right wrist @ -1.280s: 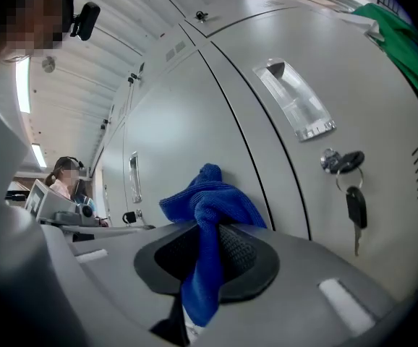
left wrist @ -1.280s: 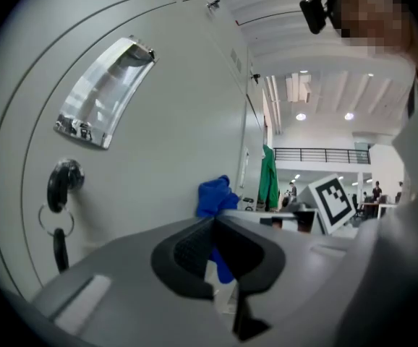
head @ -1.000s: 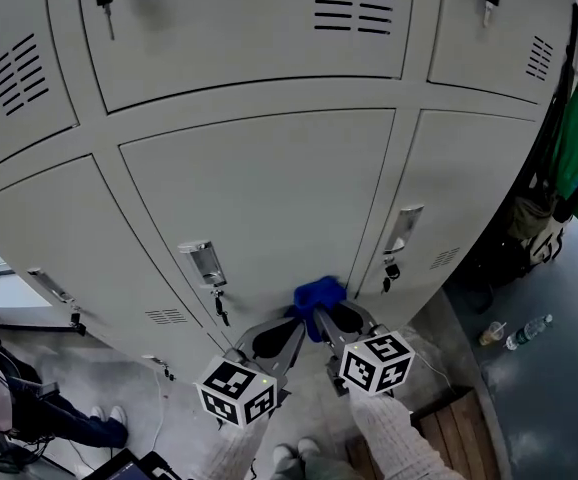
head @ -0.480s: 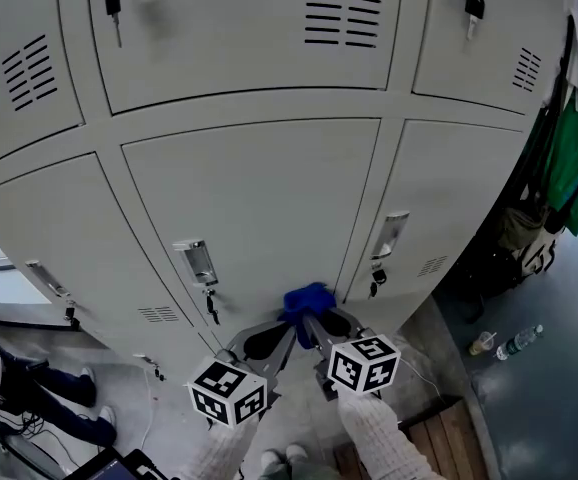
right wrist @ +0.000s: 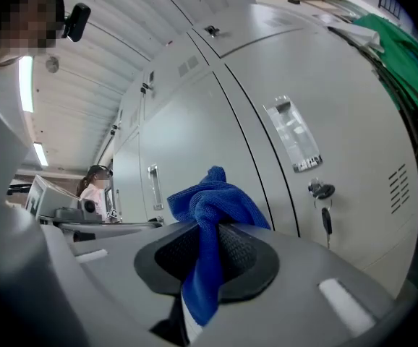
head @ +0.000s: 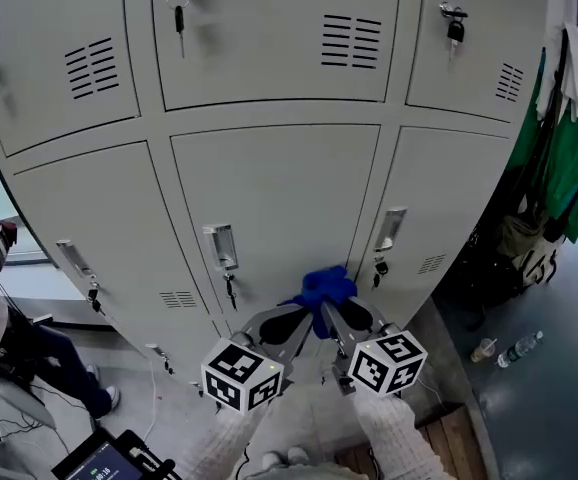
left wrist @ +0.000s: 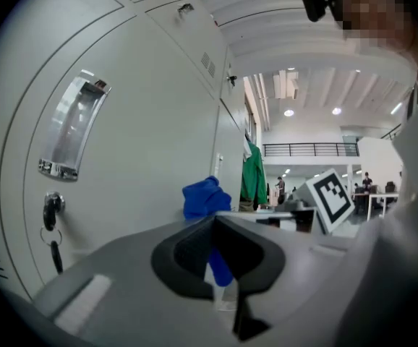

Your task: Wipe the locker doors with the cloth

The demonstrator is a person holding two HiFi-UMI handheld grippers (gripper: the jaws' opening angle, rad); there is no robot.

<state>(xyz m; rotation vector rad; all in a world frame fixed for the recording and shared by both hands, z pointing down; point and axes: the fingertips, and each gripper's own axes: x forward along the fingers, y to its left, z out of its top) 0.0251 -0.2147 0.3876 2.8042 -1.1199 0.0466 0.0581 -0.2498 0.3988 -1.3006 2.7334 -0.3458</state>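
My left hand-held gripper (head: pixel 304 314) and right hand-held gripper (head: pixel 329 308) both pinch the bunched blue cloth (head: pixel 324 286) — its free folds jutting forward, close to the bottom of the middle locker door (head: pixel 269 198), ready for wiping.

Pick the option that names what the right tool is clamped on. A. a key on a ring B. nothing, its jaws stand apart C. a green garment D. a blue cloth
D: in the right gripper view the right tool is shut on the blue cloth, which bunches up above the jaws and hangs down between them.
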